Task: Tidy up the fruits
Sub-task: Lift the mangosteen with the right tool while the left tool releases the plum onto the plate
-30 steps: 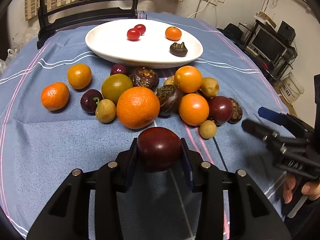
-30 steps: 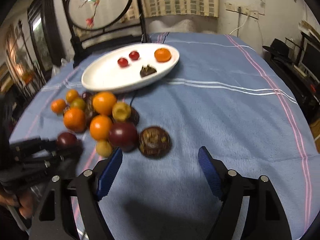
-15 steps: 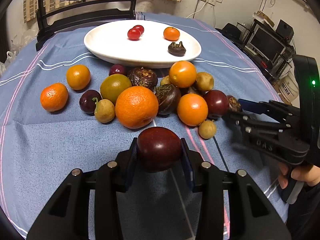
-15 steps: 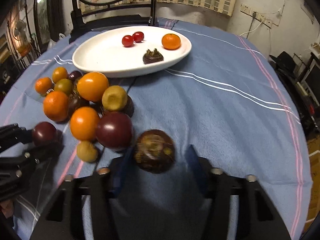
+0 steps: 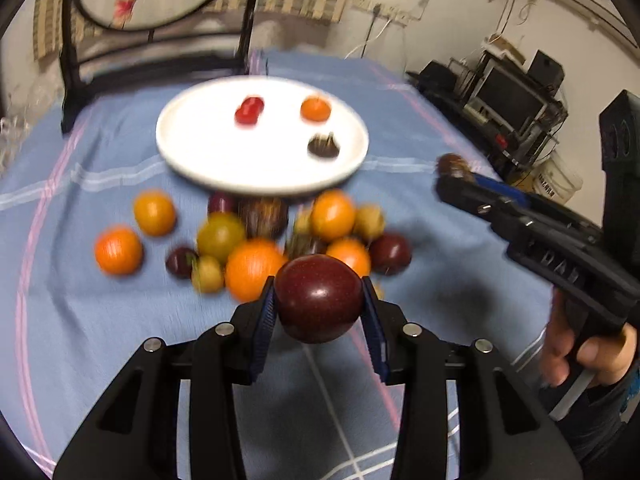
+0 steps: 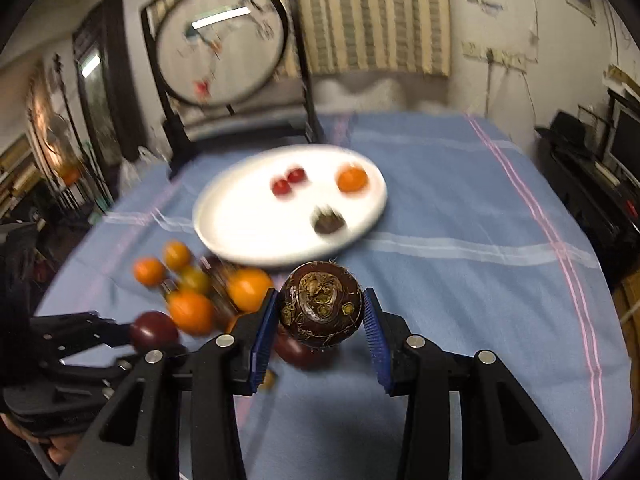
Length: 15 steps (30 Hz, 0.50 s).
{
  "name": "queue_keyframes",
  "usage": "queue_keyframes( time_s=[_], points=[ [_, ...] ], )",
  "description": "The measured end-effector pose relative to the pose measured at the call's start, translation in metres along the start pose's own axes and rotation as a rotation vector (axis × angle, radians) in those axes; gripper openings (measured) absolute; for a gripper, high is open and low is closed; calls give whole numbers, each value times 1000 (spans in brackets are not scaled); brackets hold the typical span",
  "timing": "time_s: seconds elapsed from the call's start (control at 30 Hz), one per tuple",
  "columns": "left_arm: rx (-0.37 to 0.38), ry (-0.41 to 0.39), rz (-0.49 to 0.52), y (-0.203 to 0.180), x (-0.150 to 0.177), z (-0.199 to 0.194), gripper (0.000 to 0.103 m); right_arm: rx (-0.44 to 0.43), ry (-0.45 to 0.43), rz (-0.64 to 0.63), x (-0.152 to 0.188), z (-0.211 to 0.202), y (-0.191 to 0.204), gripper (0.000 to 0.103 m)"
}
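Fruit pile (image 5: 256, 240) sits loose on the worktop (image 5: 80, 320), just in front of the white plate (image 5: 192, 152): oranges and small tangerines, dark red plums, a yellow-green one, small tan round ones, dark brown rough-skinned ones. Most of it is motion-blurred.

Left claw (image 5: 319, 300) pinches a dark red plum (image 5: 319, 298), glossy, finely speckled, held clear above the cloth with both blue pads pressed against its sides.

Right claw (image 6: 320, 306) pinches a dark brown round fruit (image 6: 320, 305), rough skin, tan crusty patch facing the camera, thin hairs at the bottom. Pads touch both sides; it is also off the cloth. From the left wrist view the person's hand (image 5: 584, 354) grips that tool's handle.

Plate holds two red cherry tomatoes (image 6: 287, 182), one small tangerine (image 6: 352, 179) and one dark brown spiky-topped fruit (image 6: 328, 221), all apart from each other.

Worktop has a blue cloth with pink and white stripes. Black chair (image 6: 240, 120) with a round painted panel at the far edge, striped curtain (image 6: 360, 16) behind, monitor and electronics (image 5: 512, 96) along the right wall.
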<state>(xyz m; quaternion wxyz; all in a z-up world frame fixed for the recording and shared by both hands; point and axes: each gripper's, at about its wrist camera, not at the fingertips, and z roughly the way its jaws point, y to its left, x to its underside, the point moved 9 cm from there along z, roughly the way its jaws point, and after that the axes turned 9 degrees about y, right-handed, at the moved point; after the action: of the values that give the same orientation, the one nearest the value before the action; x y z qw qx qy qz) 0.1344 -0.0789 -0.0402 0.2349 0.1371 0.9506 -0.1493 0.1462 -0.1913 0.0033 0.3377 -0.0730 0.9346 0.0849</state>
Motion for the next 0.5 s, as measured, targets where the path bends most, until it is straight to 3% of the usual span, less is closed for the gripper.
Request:
queue_keyframes(
  time_s=[0.2, 0.37, 0.5],
  points=[
    [-115, -85, -27, 23, -63, -10, 39, -13, -18, 11, -39, 22, 22, 42],
    [-152, -41, -122, 56, -93, 26, 40, -7, 48, 70, -45, 67, 15, 43],
    [-163, 6, -122, 65, -95, 54, 40, -16, 115, 88, -35, 96, 7, 43]
  ],
)
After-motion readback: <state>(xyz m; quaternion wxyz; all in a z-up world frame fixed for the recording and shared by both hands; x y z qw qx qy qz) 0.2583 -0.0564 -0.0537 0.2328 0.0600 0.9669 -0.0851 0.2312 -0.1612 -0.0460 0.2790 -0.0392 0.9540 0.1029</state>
